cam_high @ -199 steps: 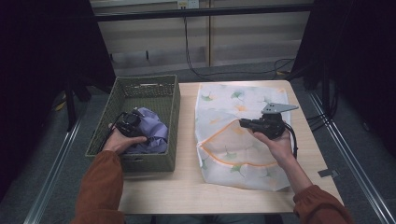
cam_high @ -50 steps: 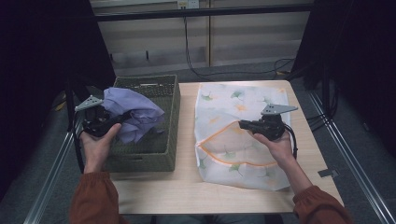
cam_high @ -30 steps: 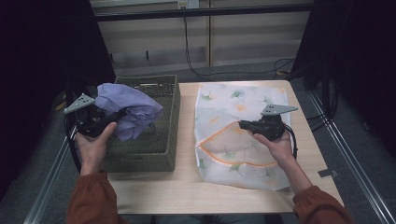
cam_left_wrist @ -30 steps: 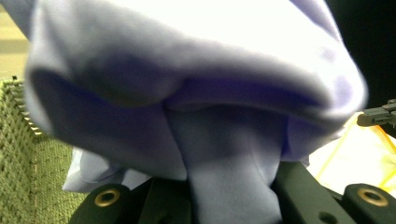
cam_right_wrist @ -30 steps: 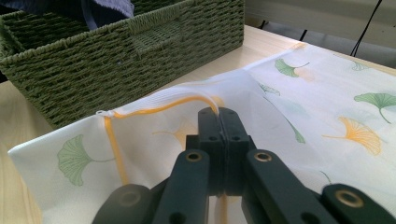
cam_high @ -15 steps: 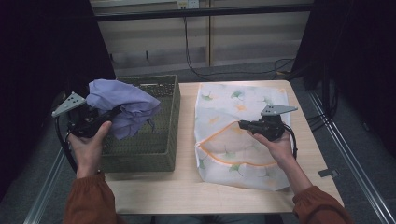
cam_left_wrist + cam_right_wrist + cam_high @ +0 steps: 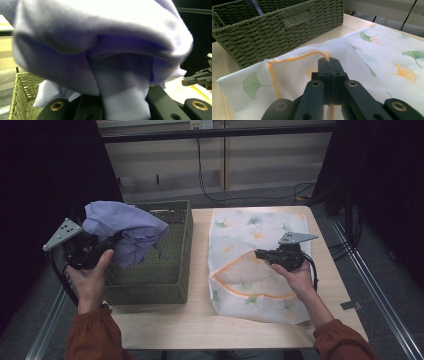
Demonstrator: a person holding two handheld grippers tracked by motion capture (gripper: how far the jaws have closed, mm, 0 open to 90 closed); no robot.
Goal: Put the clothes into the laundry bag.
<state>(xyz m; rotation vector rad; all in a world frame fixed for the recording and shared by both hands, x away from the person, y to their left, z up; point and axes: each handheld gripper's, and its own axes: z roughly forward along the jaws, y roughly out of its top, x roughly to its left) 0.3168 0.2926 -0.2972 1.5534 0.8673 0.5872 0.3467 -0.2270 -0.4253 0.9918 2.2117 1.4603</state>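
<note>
High view showed the left gripper clamped on the purple cloth, the right gripper pinching the laundry bag rim. Lifting that rim higher looked wise, so the cloth could slide in.

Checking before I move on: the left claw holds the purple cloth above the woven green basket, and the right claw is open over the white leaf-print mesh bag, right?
Not quite. The right claw is shut on the white leaf-print mesh bag, pinching its orange-trimmed opening, as the right gripper view shows. The left claw does hold the purple cloth above the woven green basket.

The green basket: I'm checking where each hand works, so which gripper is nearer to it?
Left. The left gripper holds the purple cloth above the basket's left side; the right gripper pinches the mesh bag's opening, beside it.
</note>
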